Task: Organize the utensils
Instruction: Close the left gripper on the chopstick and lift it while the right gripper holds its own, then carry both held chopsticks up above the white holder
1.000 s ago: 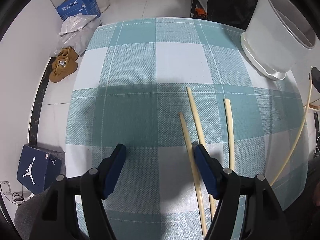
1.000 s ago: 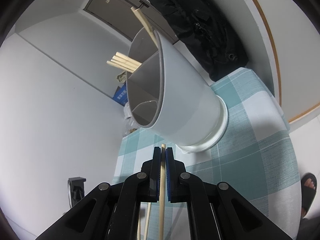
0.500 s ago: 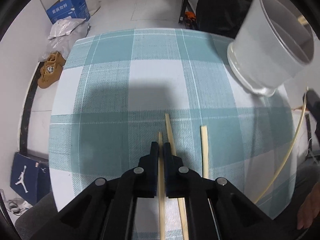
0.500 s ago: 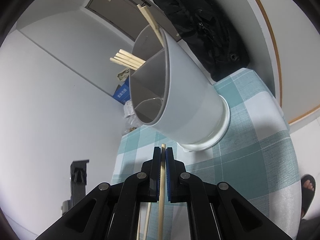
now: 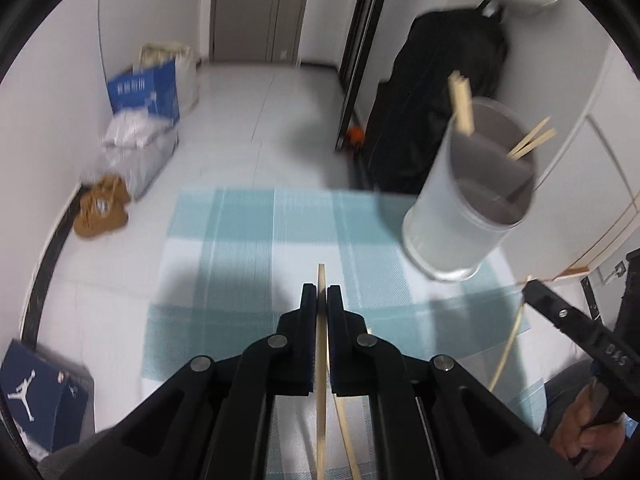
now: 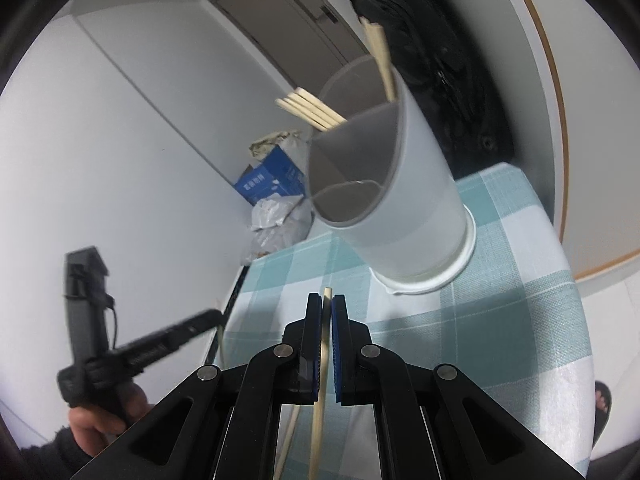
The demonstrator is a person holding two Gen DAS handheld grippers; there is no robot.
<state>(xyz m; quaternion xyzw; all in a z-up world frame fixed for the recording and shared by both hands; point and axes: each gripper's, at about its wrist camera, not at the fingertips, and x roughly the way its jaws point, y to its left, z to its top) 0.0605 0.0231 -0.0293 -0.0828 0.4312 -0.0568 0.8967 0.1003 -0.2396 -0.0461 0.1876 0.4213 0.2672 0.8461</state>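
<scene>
Tabletop [image 5: 240,240]: covered by a teal-and-white checked cloth, white tiled floor beyond its far edge.
Holder [image 6: 384,184]: my white divided cup stands near the far right corner, chopsticks [image 6: 312,110] poking out of it.
Left tongs [image 5: 321,292]: clamped tight on one chopstick [image 5: 321,360], lifted above the cloth.
Right tongs [image 6: 326,300]: pinching a second chopstick [image 6: 320,400], tip toward the holder.
Loose chopstick [image 5: 344,432]: lies near the tabletop's near edge.

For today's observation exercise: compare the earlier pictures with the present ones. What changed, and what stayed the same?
The left tool shut on a chopstick lying on the table, then lifted it. The right tool stayed shut on its own chopstick before the white holder.
</scene>
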